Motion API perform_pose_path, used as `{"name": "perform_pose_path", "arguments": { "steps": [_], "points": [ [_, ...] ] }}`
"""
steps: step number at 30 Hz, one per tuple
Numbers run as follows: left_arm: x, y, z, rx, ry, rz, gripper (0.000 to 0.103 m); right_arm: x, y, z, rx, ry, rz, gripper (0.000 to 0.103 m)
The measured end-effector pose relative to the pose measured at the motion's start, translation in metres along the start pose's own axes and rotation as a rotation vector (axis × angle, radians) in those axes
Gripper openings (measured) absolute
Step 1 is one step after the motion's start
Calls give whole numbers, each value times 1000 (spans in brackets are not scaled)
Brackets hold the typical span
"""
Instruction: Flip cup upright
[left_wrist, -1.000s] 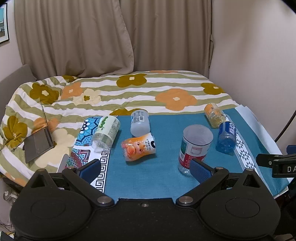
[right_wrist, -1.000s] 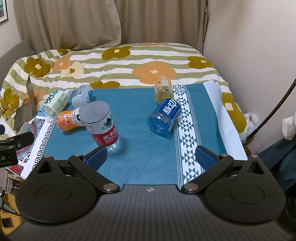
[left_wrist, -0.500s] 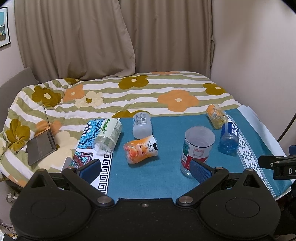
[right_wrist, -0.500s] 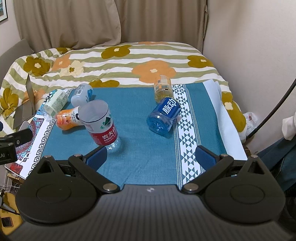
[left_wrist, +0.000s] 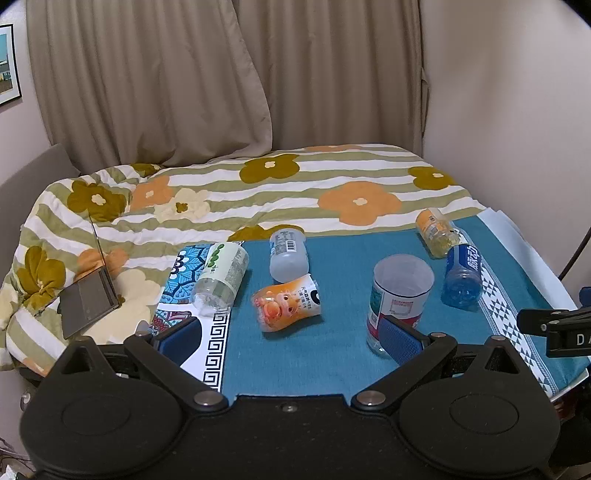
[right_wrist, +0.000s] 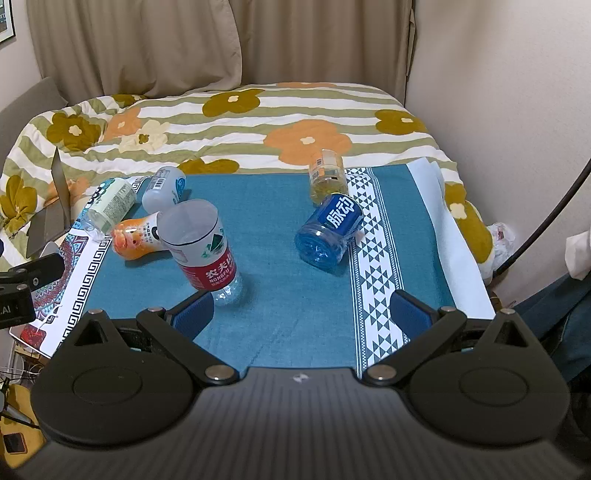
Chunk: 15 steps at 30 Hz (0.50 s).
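Several cut-bottle cups sit on a teal cloth (left_wrist: 332, 354) (right_wrist: 280, 206). A red-label cup (left_wrist: 400, 295) (right_wrist: 201, 245) stands upright with its mouth up. An orange cup (left_wrist: 286, 301) (right_wrist: 135, 238), a green-label cup (left_wrist: 221, 273) (right_wrist: 109, 203), a grey cup (left_wrist: 288, 249) (right_wrist: 164, 186), a blue cup (left_wrist: 461, 275) (right_wrist: 330, 229) and a yellow cup (left_wrist: 436, 230) (right_wrist: 327, 175) lie on their sides. My left gripper (left_wrist: 290, 338) is open and empty, in front of the orange cup. My right gripper (right_wrist: 301, 314) is open and empty, in front of the blue cup.
The cloth lies on a bed with a flowered striped quilt (left_wrist: 258, 192). A patterned mat (left_wrist: 184, 280) lies left of the cloth. A grey laptop (left_wrist: 88, 299) rests at the far left. A wall (left_wrist: 517, 110) stands on the right and curtains (left_wrist: 221, 74) behind.
The left view has pulled back and risen slightly; the cups sit lower in its frame. The right view has barely shifted. No cup has moved.
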<state>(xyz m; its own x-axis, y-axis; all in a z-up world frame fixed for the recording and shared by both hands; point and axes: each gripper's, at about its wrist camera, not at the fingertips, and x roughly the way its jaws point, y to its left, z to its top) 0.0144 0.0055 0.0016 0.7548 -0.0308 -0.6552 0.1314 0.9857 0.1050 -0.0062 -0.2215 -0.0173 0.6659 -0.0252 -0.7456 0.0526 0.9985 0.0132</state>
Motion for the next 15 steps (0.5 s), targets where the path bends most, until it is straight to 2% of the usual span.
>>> {"name": "perform_pose_path", "arguments": {
  "steps": [12,15],
  "points": [
    [3,4,0,14,-22,32,103,3,5,-2,-13,5,-2,103],
    [4,7,0,15,-32,43,103,5,12,-3,-32,-15,27,103]
  ]
}}
